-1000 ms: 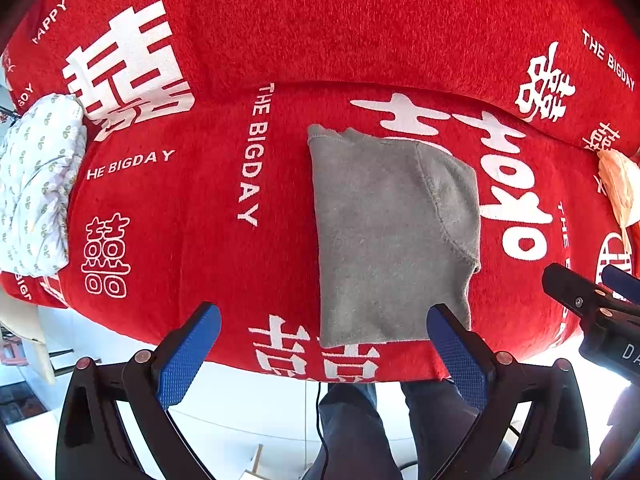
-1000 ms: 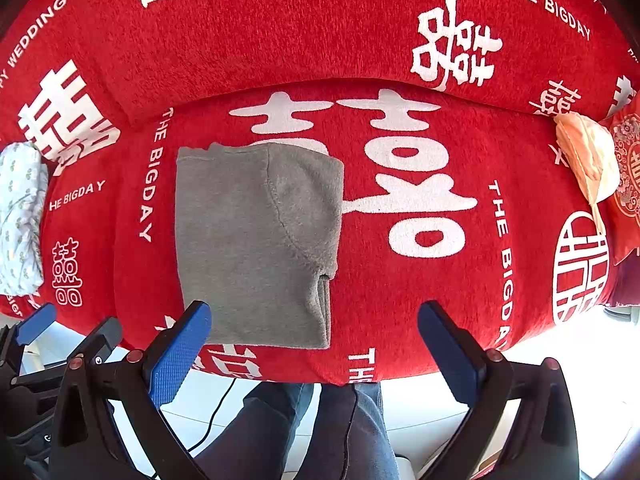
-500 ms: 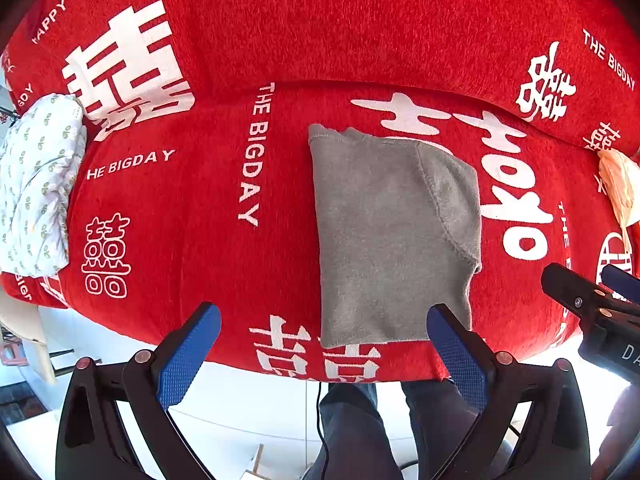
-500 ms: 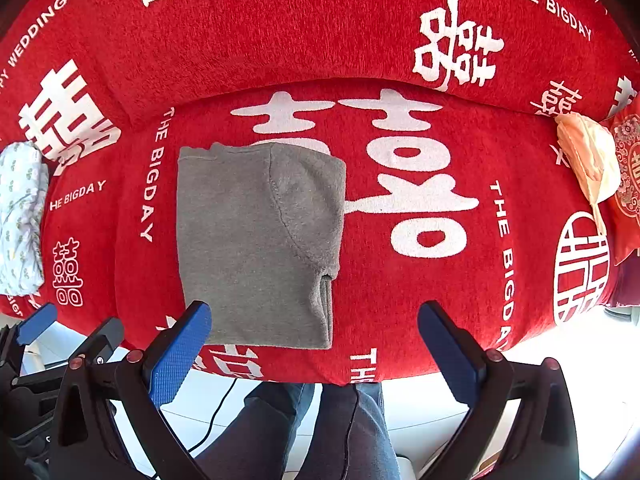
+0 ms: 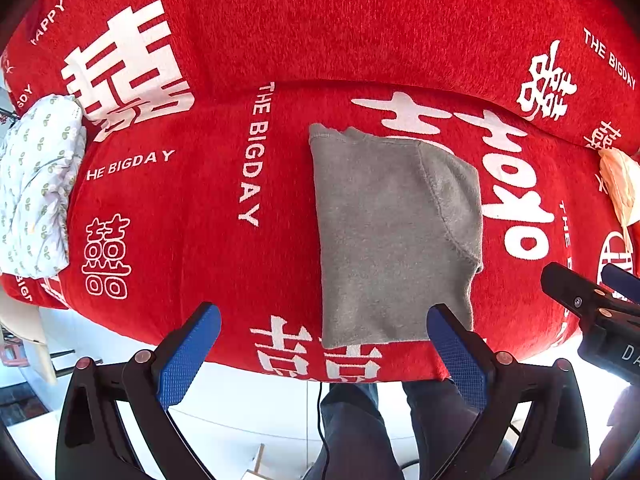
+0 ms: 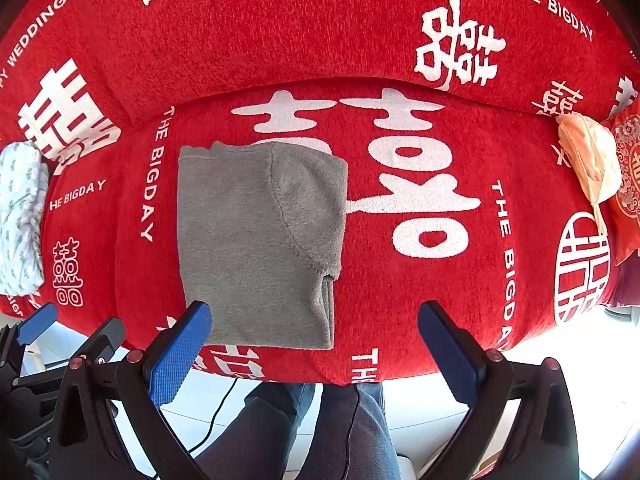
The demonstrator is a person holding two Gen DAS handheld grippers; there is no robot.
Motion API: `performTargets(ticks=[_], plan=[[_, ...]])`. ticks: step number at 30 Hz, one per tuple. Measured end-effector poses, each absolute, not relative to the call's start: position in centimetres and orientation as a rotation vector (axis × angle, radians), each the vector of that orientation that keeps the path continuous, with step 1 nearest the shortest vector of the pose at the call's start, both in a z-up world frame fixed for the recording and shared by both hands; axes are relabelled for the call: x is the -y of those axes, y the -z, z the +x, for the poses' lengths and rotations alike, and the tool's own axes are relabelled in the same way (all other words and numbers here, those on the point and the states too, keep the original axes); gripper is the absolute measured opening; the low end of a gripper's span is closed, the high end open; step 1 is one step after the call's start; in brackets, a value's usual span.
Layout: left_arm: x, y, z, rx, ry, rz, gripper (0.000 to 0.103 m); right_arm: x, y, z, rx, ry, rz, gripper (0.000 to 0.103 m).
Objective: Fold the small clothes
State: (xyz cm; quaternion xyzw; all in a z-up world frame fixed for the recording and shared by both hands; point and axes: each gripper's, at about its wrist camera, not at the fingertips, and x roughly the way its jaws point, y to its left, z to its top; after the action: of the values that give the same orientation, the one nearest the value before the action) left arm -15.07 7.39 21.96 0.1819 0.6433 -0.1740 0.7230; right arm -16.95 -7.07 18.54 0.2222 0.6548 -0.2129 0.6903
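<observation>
Lying folded: grey garment | red cover reads "THE BIGDAY" | left gripper, right gripper jaws spread, empty

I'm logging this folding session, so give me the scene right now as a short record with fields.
surface: red cover with white lettering
garment: grey garment, folded flat, near the front edge
left gripper: open, empty, above the front edge
right gripper: open, empty
left side: white patterned cloth, bunched
right side: peach cloth
</observation>
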Motion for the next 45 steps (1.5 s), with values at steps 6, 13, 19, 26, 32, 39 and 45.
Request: performTargets(ticks=[6,13,19,26,32,39,45], plan=[[-7.46,-21.89,-15.04,-1.421,0.386,0.402,0.103,7.1,-18.54,-16.9,-1.464,0.475,0.497,0.103],[-7.44,-21.89,-15.04,-1.421,0.384,0.402,0.103,7.11,-18.53,-16.86,-1.464,0.476,0.497,0.103],[-7.46,-21.87,-15.03,-1.422,0.384,0.403,0.103,7.09,-18.51,-16.85,-1.464,0.476,0.498,0.103],[-7.49,-21.87,-15.0,-1.421,0.386,0.405,0.103,7.05,-18.51,-16.83,-1.464,0.475,0.497,0.103],[-7.97,-21.57,-14.96,-1.41,0.384,0.423,0.103,7.05,-18.5,-16.78,-1.466,0.474,0.497,0.103],[-8.17,-21.57,-14.74,-1.397,0.388,0.442,0.103,6.94,-18.45,-16.75,-1.466,0.473,0.498,0.103],[-8.35,-21.61,-14.56,-1.402,0.396,0.41,0.103,6.77,-18.34,-16.78,-1.467,0.474,0.5,0.103]])
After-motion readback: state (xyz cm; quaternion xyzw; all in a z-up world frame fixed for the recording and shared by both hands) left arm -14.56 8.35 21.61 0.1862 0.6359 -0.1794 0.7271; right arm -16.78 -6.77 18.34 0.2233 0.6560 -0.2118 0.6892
